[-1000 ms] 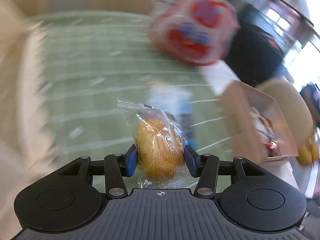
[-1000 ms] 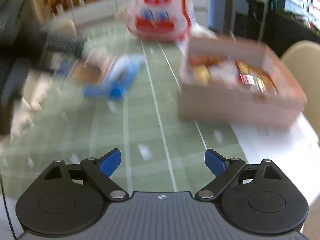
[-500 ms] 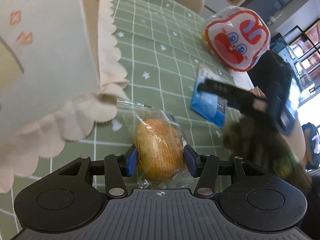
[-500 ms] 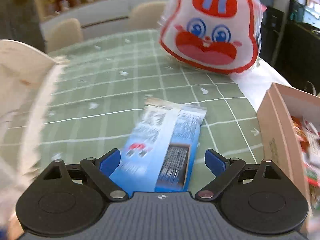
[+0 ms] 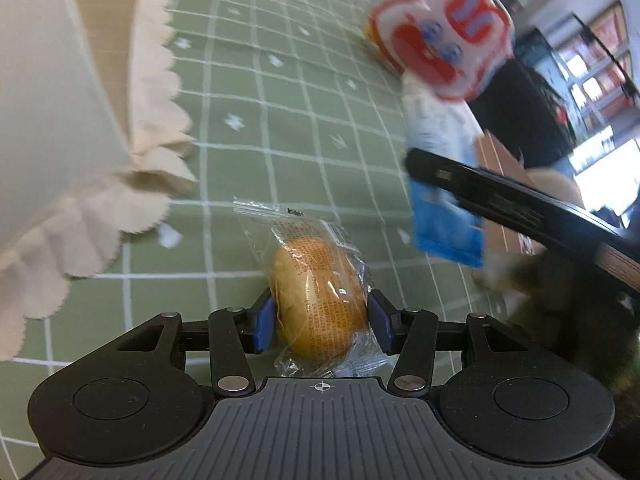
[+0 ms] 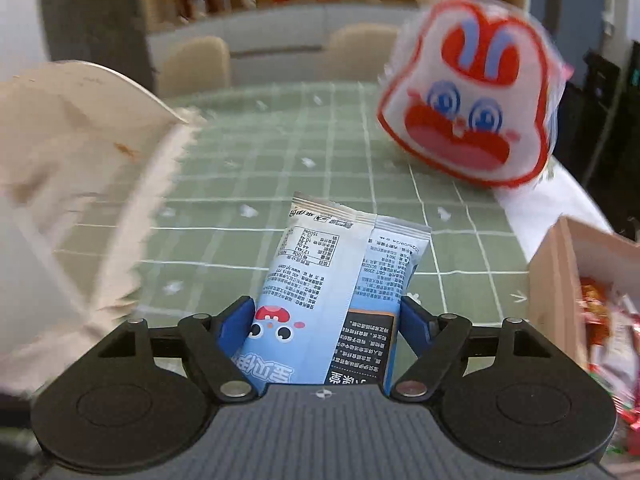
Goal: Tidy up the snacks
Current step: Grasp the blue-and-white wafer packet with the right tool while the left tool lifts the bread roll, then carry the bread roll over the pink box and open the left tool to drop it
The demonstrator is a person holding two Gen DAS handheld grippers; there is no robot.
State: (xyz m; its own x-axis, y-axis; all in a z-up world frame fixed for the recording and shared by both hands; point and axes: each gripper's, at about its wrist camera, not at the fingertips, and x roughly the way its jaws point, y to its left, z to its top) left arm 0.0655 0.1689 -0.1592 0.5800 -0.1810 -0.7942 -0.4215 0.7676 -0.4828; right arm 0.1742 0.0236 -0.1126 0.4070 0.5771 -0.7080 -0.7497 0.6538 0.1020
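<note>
We saw a round golden bun (image 5: 320,300) sealed in a clear printed wrapper, standing on edge above the green checked cloth. A light-blue snack packet (image 6: 340,292) with a cartoon face showed its printed back, lengthwise and upright. Behind sat a puffy white-and-red rabbit-face bag (image 6: 472,100). A brown box (image 6: 560,296) at the right held red-wrapped snacks.

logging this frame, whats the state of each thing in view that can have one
left gripper: shut on the wrapped bun, sealed
right gripper: fingers just closing around the blue snack packet, sealed
rabbit-face bag: on the table, sealed
cardboard box: open, snacks inside
</note>
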